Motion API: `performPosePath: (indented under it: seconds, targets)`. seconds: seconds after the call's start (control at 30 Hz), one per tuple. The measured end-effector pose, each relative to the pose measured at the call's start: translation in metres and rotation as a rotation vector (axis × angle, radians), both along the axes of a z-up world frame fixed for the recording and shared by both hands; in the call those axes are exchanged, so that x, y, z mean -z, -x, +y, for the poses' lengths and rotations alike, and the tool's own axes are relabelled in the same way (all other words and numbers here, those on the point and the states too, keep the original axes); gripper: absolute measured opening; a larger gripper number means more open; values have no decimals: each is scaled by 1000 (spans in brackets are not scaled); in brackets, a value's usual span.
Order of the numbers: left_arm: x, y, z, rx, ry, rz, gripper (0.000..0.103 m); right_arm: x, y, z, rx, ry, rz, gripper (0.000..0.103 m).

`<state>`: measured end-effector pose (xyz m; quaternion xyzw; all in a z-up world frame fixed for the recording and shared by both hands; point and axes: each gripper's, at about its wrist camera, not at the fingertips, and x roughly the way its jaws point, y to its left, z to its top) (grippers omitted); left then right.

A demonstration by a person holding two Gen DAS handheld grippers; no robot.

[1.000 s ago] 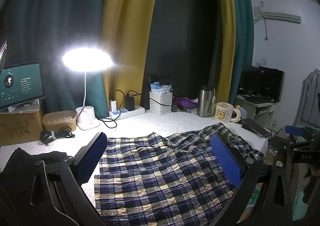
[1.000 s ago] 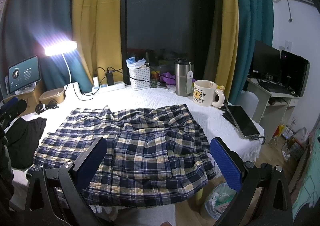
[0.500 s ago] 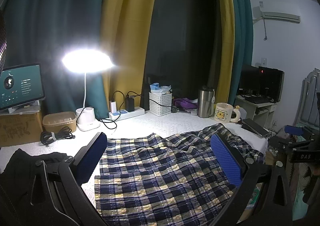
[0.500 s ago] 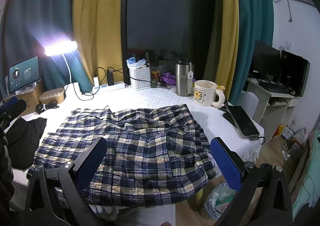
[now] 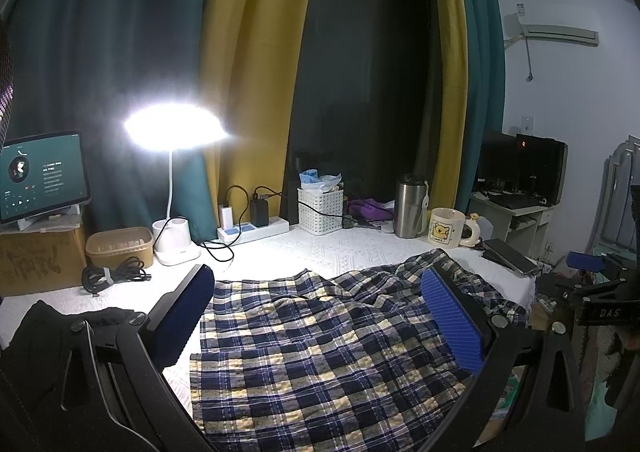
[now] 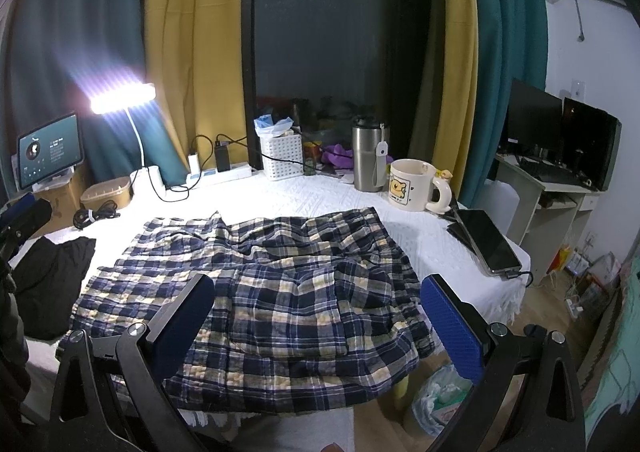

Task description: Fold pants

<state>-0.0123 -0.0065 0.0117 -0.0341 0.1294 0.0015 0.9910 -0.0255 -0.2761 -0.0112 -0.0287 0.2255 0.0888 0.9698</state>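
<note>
**Soft plaid pants, spread and not yet held**

The pants [image 6: 264, 284] lie spread across the white-covered bench [image 6: 328, 196], rumpled through the middle, with the near edge drooping over the front of the bench. The plaid cloth looks light and limp, probably a thin woven cotton: it should bunch and sag when lifted rather than hold any shape, and it seems unlikely to slip out of ribbed pads. A hem or the waistband looks the best hold, pinched at a corner so each tool takes one end of the same edge. Which end is the waist I cannot tell.

The right tool [image 6: 320, 316] hangs above the near part of the pants, jaws wide apart and empty. The left tool [image 5: 320, 312] is likewise spread wide over the cloth, gripping nothing.

A black garment [image 6: 52, 272] lies just beside the left edge. A mug [image 6: 412, 186] and a tablet [image 6: 486, 240] sit near the right side, close enough to catch swinging cloth.
</note>
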Motion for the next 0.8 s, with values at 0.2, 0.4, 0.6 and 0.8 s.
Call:
performPosePath:
  seconds: [0.2, 0.4, 0.6, 0.8]
  targets:
    - [0, 0, -1, 1, -2, 0, 102, -1, -1, 0, 0, 1, -3, 103]
    - [0, 0, -2, 1, -2, -3, 102, -2, 0, -1, -1, -3, -3, 103]
    - [-1, 1, -4, 3, -4, -5, 102, -2, -1, -1, -2, -1, -6, 103]
    - [-3, 1, -5, 8, -2, -9, 102, -3, -2, 0, -6, 0, -8, 103]
